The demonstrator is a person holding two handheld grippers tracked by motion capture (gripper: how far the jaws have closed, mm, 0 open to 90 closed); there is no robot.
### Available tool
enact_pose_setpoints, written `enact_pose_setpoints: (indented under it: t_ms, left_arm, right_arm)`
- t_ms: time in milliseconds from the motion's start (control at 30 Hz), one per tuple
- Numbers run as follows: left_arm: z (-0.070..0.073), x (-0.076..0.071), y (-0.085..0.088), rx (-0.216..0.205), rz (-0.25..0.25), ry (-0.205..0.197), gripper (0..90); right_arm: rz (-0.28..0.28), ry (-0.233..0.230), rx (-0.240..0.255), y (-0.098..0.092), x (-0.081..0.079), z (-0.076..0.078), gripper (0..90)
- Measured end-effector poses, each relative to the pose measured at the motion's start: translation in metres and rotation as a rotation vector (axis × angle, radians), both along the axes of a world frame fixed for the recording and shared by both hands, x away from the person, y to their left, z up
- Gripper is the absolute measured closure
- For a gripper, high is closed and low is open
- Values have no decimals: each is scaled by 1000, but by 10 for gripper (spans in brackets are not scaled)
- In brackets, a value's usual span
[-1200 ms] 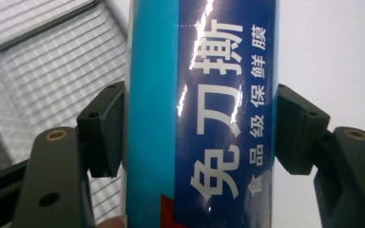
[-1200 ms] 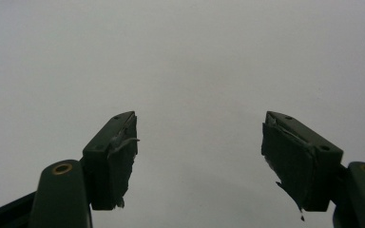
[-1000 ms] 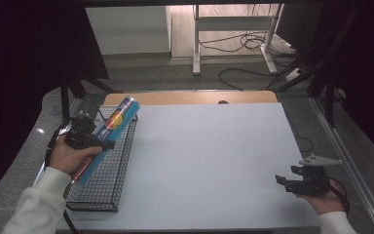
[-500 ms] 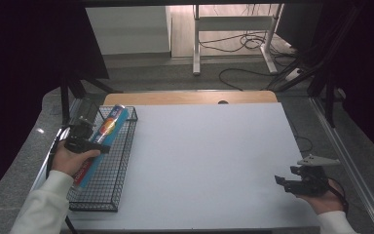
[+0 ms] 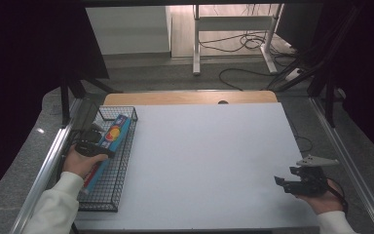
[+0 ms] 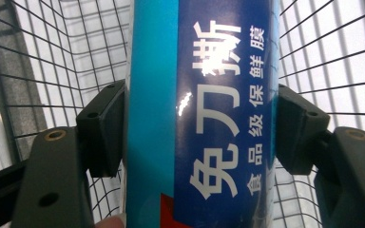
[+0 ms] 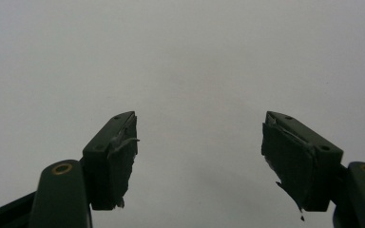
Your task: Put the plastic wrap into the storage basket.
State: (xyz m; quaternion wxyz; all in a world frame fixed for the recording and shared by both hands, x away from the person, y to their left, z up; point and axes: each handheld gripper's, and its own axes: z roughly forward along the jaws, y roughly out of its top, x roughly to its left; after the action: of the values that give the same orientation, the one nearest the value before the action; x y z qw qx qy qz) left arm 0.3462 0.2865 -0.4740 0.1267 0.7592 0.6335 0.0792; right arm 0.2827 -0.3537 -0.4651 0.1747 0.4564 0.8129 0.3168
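From my high view I see the white table as the biggest thing, with a black wire basket sitting along its left edge, long side running away from me. Inside the basket lies a long blue box of cling film, its long axis following the basket's length, far end pointing toward the basket's far wall and leaning slightly right. I cannot tell from here whether the box rests on the basket floor or is carried just above it.

My left gripper view gives me what the overhead cannot: the blue box fills the middle of the picture, printed with white Chinese characters on a dark blue panel, and both black jaws press against its two long sides, so the left gripper is pinching the box across its width. Basket wire shows behind and to both sides.

From above, the left hand reaches in over the near left part of the basket, white sleeve trailing to the bottom edge, with the left gripper pointing forward along the box.

The right hand sits near the table's near right corner, holding the right gripper aimed leftward. In my right gripper view its jaws stand spread wide apart over bare white table, the right gripper holding nothing, its worn pads torn at the edges.
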Motion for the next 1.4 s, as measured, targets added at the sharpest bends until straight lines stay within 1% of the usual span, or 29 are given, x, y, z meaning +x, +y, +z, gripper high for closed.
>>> enact_pose_setpoints:
  t_ms: [67,100,167,200,267,300,333,400,467,500,533,667,733,767,800,833,900,933,967,1000,1033,1067,1100,1167,1200,1233,1300,1333,1400]
  left_arm:
    - [-3,1,-4,40,-4,10,310]
    - [-6,1,-6,50,-6,18,309]
    - [-11,2,-8,49,-12,37,309]
    - [-8,0,-8,35,-3,0,299]
    - [3,-2,-9,44,9,-53,279]
    - [9,-4,-10,41,9,-80,267]
    - [16,-6,-11,40,1,-98,255]
    - [23,-9,-13,41,-12,-121,224]
    - [30,-13,-15,11,-19,-150,192]
    - [33,-15,-16,-7,-33,-169,172]
    - [35,-17,-17,-16,-41,-178,168]
    - [44,-29,-24,-82,-113,-233,161]
    - [48,-37,-29,-150,-148,-260,160]
    - [49,-40,-31,-182,-167,-270,156]
    - [50,-44,-35,-212,-183,-282,156]
    - [51,-47,-38,-237,-202,-291,155]
    - [51,-53,-46,-270,-241,-306,154]
    - [51,-56,-51,-278,-258,-316,154]
    - [51,-64,-60,-281,-276,-355,162]
    - [51,-64,-60,-281,-276,-355,167]
    - [50,-68,-66,-290,-292,-372,167]
    - [48,-73,-73,-304,-321,-386,170]
    - [48,-73,-73,-304,-321,-386,171]
    - [45,-80,-81,-310,-338,-407,176]
    - [42,-83,-84,-311,-350,-410,176]
    - [39,-86,-88,-312,-361,-413,176]
    - [32,-93,-97,-295,-382,-427,184]
    - [28,-96,-102,-296,-398,-416,190]
    - [23,-102,-109,-278,-426,-406,189]
  right_arm:
    - [0,1,-2,0,0,0,281]
    - [2,-2,0,0,0,0,281]
    - [0,-3,0,-1,0,1,281]
    - [0,-4,2,-2,0,2,281]
    - [-4,-8,3,-2,-1,2,281]
    - [-5,-9,2,-3,-1,2,281]
    - [-6,-9,2,-3,-1,2,281]
    - [-3,-8,0,-2,-1,3,281]
    - [-1,-10,0,-2,-1,3,281]
    - [-1,-10,0,-1,-1,3,281]
    - [-1,-10,-1,-2,-1,3,281]
    - [-2,-10,1,-2,-1,3,281]
    - [2,-8,7,-2,-1,3,280]
    - [5,-8,30,-2,-1,3,279]
    - [5,-8,30,-2,-1,3,279]
    - [10,-11,37,-1,-1,4,279]
    - [27,-24,44,2,-3,5,278]
    - [27,-24,44,2,-3,5,278]
    - [39,-32,46,5,-4,6,274]
    - [39,-32,46,5,-4,6,274]
    - [42,-34,46,6,-4,6,272]
    - [51,-38,46,9,-5,7,265]
    - [57,-40,49,11,-5,7,262]
    - [65,-42,66,14,-6,8,257]
    - [72,-43,80,16,-6,8,253]
    - [72,-43,80,16,-6,8,253]
    - [81,-42,101,20,-7,9,247]
    - [92,-42,115,23,-8,9,244]
    - [107,-46,132,29,-9,10,237]
